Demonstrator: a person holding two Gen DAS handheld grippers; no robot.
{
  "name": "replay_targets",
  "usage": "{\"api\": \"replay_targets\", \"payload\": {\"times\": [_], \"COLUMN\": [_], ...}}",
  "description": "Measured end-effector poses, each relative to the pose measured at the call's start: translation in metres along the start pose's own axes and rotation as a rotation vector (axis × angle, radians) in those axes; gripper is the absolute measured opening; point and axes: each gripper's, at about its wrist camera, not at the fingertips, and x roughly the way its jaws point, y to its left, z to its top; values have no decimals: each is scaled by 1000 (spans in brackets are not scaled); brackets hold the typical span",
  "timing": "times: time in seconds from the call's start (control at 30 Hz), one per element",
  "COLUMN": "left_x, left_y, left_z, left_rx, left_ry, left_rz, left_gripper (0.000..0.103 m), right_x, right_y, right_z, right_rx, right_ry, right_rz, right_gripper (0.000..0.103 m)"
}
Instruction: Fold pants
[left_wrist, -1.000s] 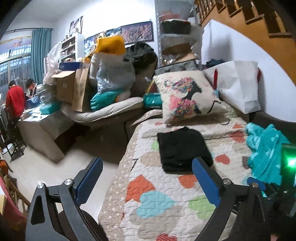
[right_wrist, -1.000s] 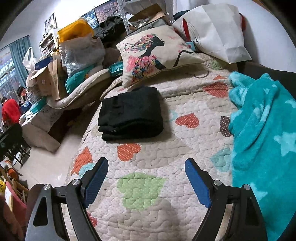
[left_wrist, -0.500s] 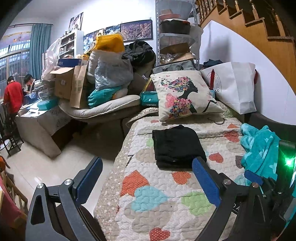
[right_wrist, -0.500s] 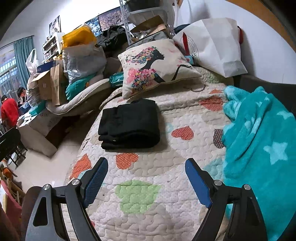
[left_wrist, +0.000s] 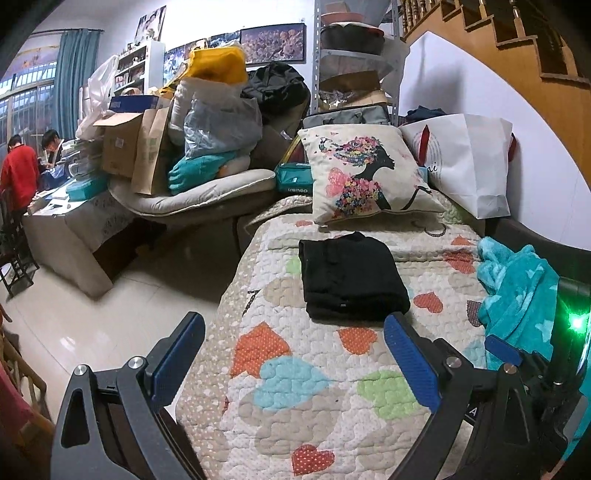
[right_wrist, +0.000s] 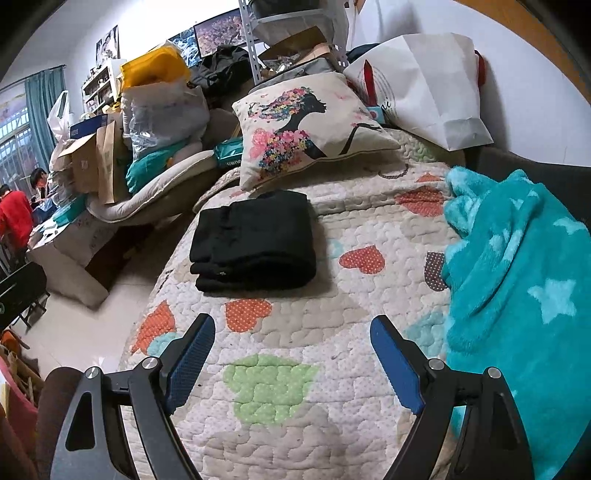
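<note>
The black pants (right_wrist: 255, 243) are seen folded into a compact, roughly rectangular stack on the heart-patterned quilt (right_wrist: 280, 384), with several layers shown at the near edge, where rounded folds are stacked one upon another. The upper surface is laid fairly flat, with a faint crease running along it, and one far corner is slightly raised. A small pale mark is visible on the near fold, though it cannot be read. The stack is placed toward the left edge of the quilt, just in front of a printed cushion (right_wrist: 310, 122), which is propped behind it without clearly touching it, and well apart from a teal blanket with pale stars (right_wrist: 517, 273) that is bunched on the right side. A white paper bag (right_wrist: 436, 85) is leaned against the wall behind the cushion. The right gripper (right_wrist: 291, 362) is held over the quilt short of the pants, its blue-padded jaws spread wide with nothing between them. The left gripper (left_wrist: 293, 354) is likewise held wide apart and empty, with the same folded pants (left_wrist: 351, 280) seen beyond its right finger and untouched by it. In the left wrist view, a person in a red top (left_wrist: 16, 177) is seen at the far left of the room.
</note>
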Motion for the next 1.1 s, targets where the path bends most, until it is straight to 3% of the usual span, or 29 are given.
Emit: {"api": "replay_targets", "payload": {"times": [0.33, 0.6, 0.83, 0.97, 1.1], "left_x": [18, 52, 47, 62, 102], "left_y": [6, 32, 44, 41, 37], "left_z": [-5, -11, 6, 27, 36], "left_rx": [-14, -118, -141, -156, -182], "left_ry": [51, 190, 216, 250, 359], "left_rz": [-8, -22, -10, -42, -122], "left_gripper": [97, 97, 97, 97, 97], "right_x": [10, 24, 8, -5, 0], "right_y": [-1, -2, -3, -9, -17], "right_z": [-4, -6, 7, 13, 13], "right_rx": [1, 18, 37, 52, 107], "right_ry": [30, 74, 29, 0, 39], "right_rz": [-10, -16, 5, 17, 48], "right_gripper": [90, 90, 90, 92, 92]}}
